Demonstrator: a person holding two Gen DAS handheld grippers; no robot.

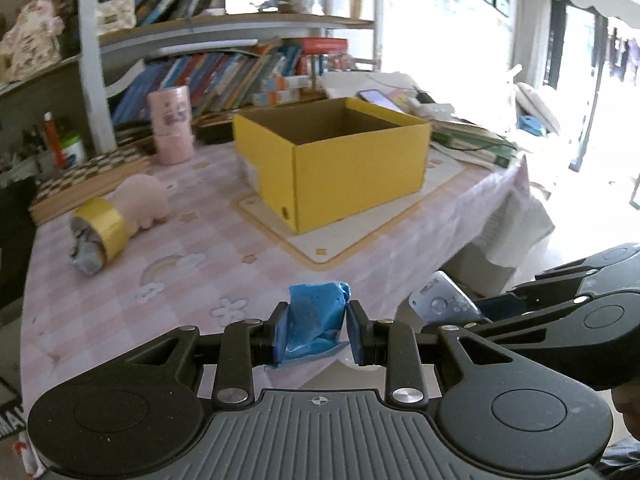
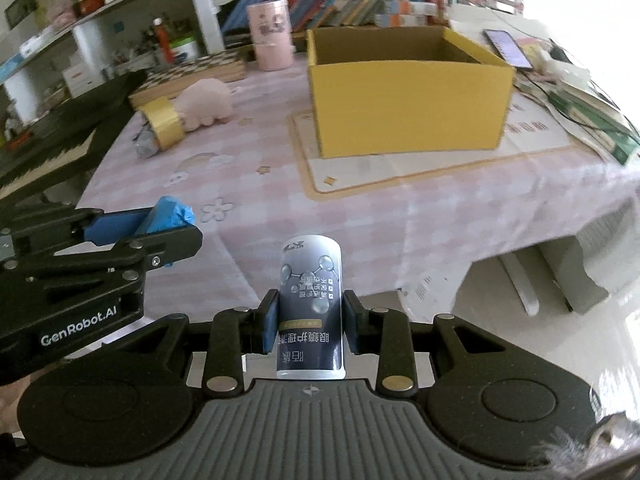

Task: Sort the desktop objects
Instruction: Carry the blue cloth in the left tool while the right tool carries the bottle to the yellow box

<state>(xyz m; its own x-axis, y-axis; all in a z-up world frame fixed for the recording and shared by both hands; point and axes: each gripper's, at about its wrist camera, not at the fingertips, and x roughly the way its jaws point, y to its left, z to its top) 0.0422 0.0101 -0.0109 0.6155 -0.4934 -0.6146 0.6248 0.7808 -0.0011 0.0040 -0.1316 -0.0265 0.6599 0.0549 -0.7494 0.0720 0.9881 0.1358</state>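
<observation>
- Left gripper (image 1: 316, 330): both blue pads pressed against a crumpled blue packet (image 1: 318, 316); packet held above the near edge of the pink checked tablecloth (image 1: 192, 276), not resting on it.
- Same gripper seen from the right wrist view at far left, black body marked "GenRobot.AI", blue packet (image 2: 172, 214) poking out past its fingers.
- Right gripper (image 2: 308, 322): clamped on a dark cylindrical canister (image 2: 310, 308) with white Chinese print and bubble graphics; canister stands upright between the fingers, print upside down in this view.
- Canister sits at the near edge of the table, off the cloth as far as can be told; also visible from the left wrist view as a grey cylinder end (image 1: 442, 300) at right.
- Yellow cardboard box (image 1: 332, 160): open top, stands on a cream mat with orange border (image 1: 320, 252), mid-table, well ahead of both grippers. Interior contents not visible.
- Yellow tape roll (image 1: 102, 228) lies on its side at table left, a grey crumpled item (image 1: 84, 256) in its core; pink plush toy (image 1: 144, 200) touching it behind.
- Pink cylindrical container (image 1: 172, 124) upright at rear left, near the bookshelf (image 1: 224, 72).
- Phone (image 2: 506, 48) with lit screen lies on papers right of the box.
</observation>
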